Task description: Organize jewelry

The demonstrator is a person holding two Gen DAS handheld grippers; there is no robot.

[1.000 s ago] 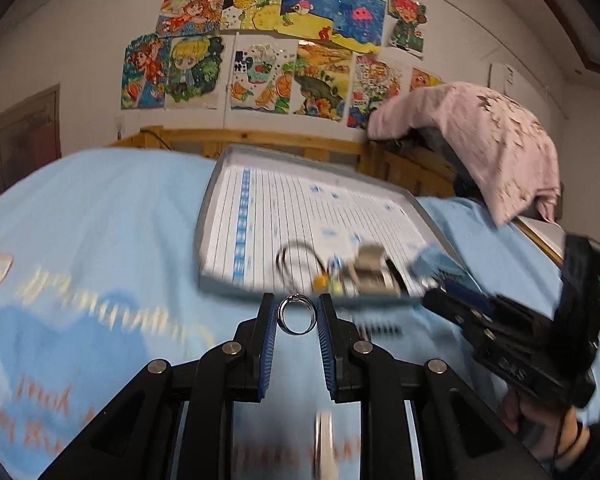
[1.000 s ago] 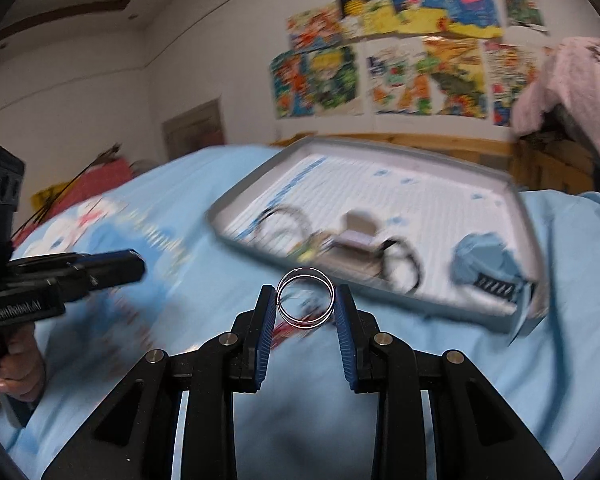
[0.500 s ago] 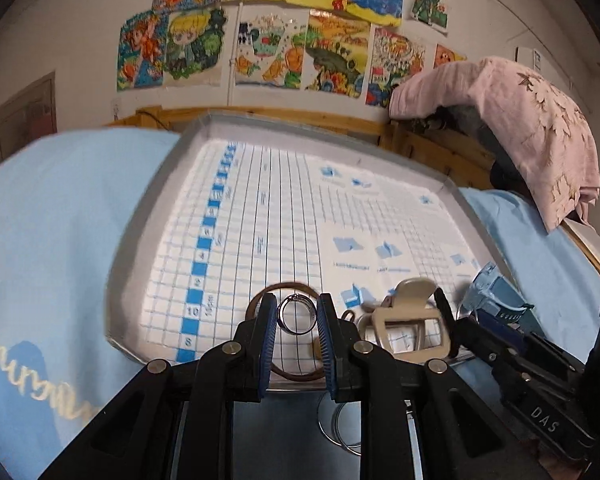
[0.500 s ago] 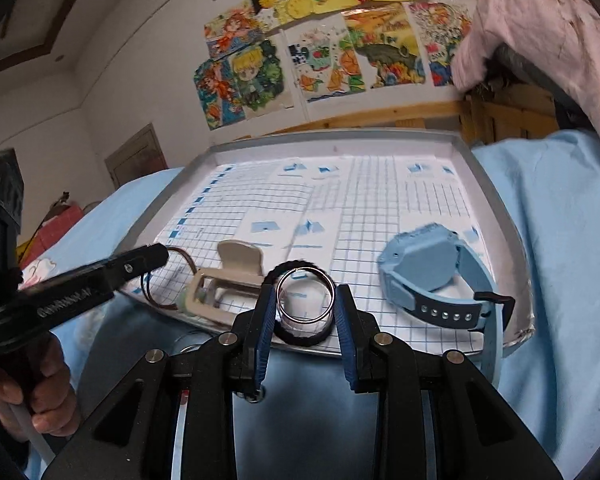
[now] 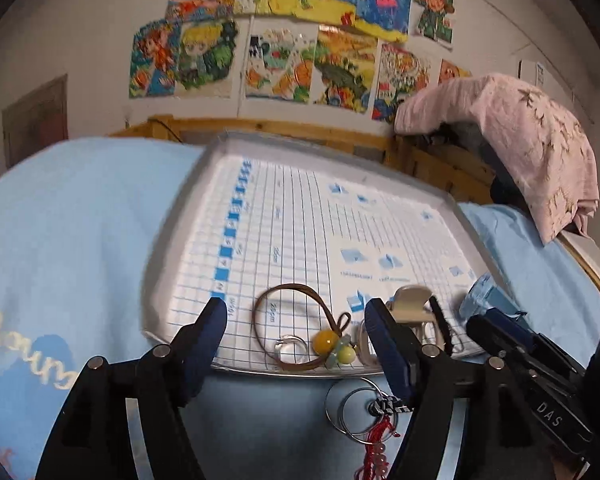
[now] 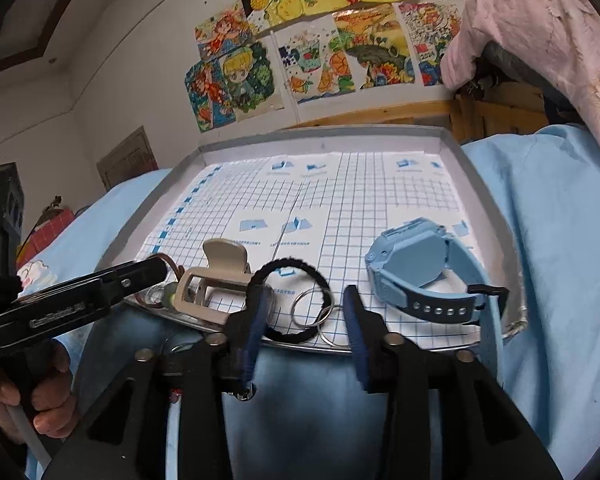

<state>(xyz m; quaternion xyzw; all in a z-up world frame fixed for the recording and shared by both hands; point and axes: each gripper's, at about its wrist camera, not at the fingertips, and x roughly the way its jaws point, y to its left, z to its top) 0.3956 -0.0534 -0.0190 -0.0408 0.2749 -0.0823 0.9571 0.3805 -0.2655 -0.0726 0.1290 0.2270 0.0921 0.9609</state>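
A grey tray (image 5: 172, 248) lined with white grid paper lies on light blue cloth. My left gripper (image 5: 296, 312) hangs over its near edge, jaws opening wide and nothing between the pads. A small silver ring (image 5: 286, 344) lies on the tray below them, inside a brown hair tie with yellow beads (image 5: 328, 340). My right gripper (image 6: 305, 304) is opening too. A larger silver ring (image 6: 312, 306) rests on the tray (image 6: 500, 240) between its fingers, clear of both pads and overlapping a black hair tie (image 6: 288, 300).
A beige hair clip (image 6: 216, 280) and a light blue watch (image 6: 420, 264) sit on the tray's near part. Key rings with a red beaded tassel (image 5: 360, 408) lie on the cloth in front of the tray. A pink cloth (image 5: 520, 152) drapes over wooden furniture at the back right.
Both grippers came forward over the tray's near edge. Each held a silver ring earlier; both have let go, the jaws stand apart and the rings lie on the tray.
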